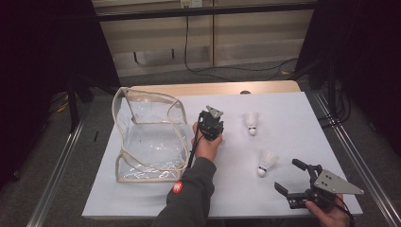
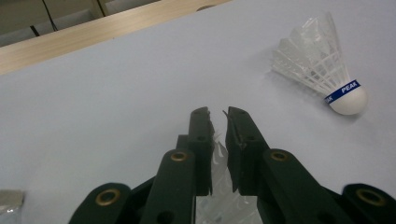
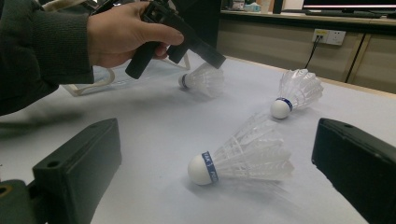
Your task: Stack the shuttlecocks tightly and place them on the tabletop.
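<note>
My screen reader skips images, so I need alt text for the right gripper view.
A white shuttlecock lies on the table between the right gripper's open fingers. Behind, the left gripper clamps another shuttlecock's feathers; a third lies right.

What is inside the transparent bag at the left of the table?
Through the clear walls of the transparent bag only the white table sheet shows; no shuttlecock is inside. The folded near corner hides a little.

A white sheet covers the table (image 1: 283,198), with bare wood showing along its far edge. Left of the left gripper (image 1: 211,124) lies a clear bag (image 1: 149,142). Two shuttlecocks (image 1: 251,123) (image 1: 266,162) lie between the grippers; a third, seemingly under the left gripper's tips, touches the sheet.
</note>
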Tool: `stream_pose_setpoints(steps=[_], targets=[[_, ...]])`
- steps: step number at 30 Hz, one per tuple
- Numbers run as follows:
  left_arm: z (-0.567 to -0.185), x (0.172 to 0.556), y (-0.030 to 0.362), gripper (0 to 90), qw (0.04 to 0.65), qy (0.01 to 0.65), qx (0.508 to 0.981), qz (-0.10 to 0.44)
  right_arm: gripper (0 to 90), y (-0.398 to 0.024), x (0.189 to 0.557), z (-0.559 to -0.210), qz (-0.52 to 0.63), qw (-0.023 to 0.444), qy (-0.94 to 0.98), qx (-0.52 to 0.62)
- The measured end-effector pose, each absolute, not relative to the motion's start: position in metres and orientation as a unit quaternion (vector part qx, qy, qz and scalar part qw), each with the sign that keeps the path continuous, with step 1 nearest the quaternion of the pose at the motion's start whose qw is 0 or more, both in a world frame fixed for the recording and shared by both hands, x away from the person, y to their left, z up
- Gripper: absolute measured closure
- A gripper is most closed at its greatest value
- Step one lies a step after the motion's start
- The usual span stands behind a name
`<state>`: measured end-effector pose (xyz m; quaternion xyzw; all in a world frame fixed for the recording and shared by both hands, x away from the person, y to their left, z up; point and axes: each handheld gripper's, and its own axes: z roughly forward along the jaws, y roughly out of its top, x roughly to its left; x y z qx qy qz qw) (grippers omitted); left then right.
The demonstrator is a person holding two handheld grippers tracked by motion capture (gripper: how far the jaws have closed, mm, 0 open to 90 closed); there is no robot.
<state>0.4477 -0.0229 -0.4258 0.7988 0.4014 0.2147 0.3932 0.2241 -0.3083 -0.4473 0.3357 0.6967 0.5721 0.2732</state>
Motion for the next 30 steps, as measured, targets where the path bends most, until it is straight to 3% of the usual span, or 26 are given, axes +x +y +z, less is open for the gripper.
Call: stream_pose_setpoints(steps=[12, 30], targets=[[-0.424, 0.4484, -0.0242, 78.8, 0.397, 0.397, 0.799, 0.215, 1.1, -0.3083, 0.2242, -0.4474, 0.572, 0.273, 0.697, 0.336], [-0.4211, 0.4473, -0.0224, 65.0, 0.401, 0.406, 0.794, 0.208, 1.1, -0.3076, 0.2244, -0.4477, 0.571, 0.273, 0.698, 0.334]])
